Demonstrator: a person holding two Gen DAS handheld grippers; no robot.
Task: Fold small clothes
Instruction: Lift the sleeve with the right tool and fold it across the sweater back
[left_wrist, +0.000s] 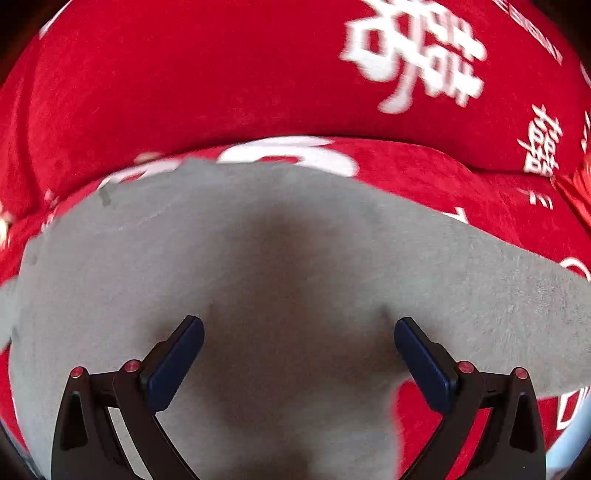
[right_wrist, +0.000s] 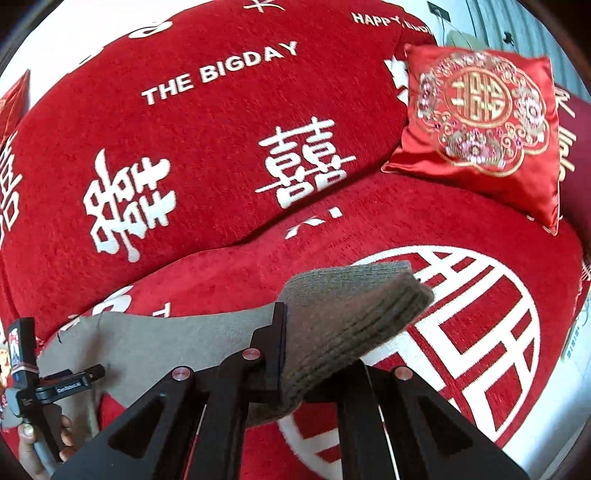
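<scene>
Two claws are at work over the red sofa (right_wrist: 229, 280): your right claw (right_wrist: 291, 354) is clamped tight on the ribbed edge of the grey knit garment (right_wrist: 354, 317), holding that folded, layered end up off the seat cushion, above the big white printed emblem. Your left claw (left_wrist: 299, 354) stands wide with nothing between its blue pads, hovering over the flat part of the same garment, which lies spread on the seat to the left. Far right, an embroidered red cushion (right_wrist: 480, 129) leans against the backrest, well apart from the garment.
</scene>
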